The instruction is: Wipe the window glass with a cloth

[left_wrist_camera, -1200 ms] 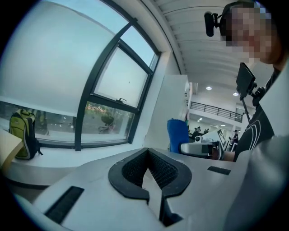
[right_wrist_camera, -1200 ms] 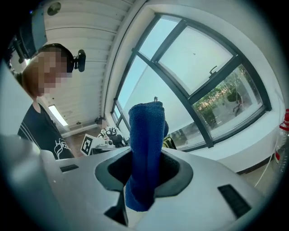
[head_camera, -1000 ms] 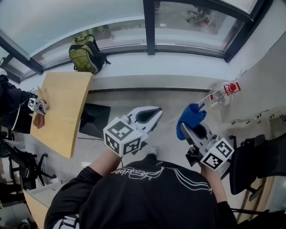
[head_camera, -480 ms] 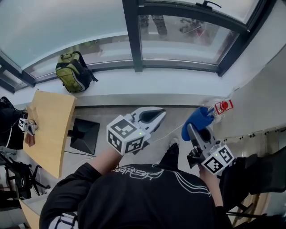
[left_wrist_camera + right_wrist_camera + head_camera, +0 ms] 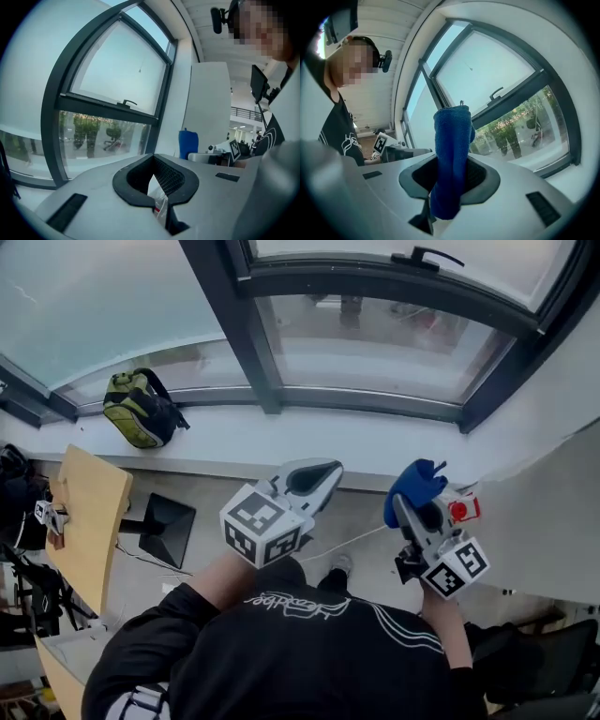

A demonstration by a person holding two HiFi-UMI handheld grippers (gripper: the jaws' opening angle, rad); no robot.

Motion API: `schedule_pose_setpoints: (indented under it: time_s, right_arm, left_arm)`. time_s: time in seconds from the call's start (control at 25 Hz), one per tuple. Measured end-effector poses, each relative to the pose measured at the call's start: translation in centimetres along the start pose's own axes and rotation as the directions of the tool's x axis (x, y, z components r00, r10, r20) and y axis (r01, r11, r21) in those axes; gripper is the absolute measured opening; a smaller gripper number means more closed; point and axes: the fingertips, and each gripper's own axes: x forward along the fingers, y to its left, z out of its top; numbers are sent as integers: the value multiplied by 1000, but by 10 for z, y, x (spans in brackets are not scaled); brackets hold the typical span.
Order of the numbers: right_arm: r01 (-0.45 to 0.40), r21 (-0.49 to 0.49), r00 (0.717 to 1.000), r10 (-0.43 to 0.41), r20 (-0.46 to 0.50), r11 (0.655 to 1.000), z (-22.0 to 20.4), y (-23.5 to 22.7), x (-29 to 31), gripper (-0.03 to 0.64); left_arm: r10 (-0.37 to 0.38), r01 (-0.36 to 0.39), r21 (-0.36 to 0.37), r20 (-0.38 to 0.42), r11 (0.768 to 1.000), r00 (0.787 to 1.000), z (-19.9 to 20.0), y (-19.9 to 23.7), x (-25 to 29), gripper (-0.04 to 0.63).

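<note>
- Right gripper (image 5: pixel 413 508) was clamped on the blue cloth (image 5: pixel 451 154), whose long axis ran along the jaws toward the window glass (image 5: pixel 375 343) — ahead, apart.
- Left gripper (image 5: pixel 310 480) — jaws nearly together, apparently empty.

The white window sill (image 5: pixel 309 442) carries one green backpack (image 5: pixel 139 409), set close to the window frame. The floor (image 5: pixel 192 486) below holds a dark flat panel (image 5: pixel 167 529) and a thin white cable (image 5: pixel 349 539). The wooden worktop (image 5: pixel 89 521) at left bears a small marker-tagged item (image 5: pixel 47 515) at its edge.
</note>
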Motion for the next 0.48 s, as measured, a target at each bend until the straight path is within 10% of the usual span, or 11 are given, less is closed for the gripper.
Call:
schedule_pose_setpoints:
  time_s: [0.48]
  right_arm:
    - [-110, -124, 993, 104, -56, 986, 6, -58, 105, 98]
  left_arm:
    - [180, -176, -83, 38, 981, 983, 1, 98, 21, 6]
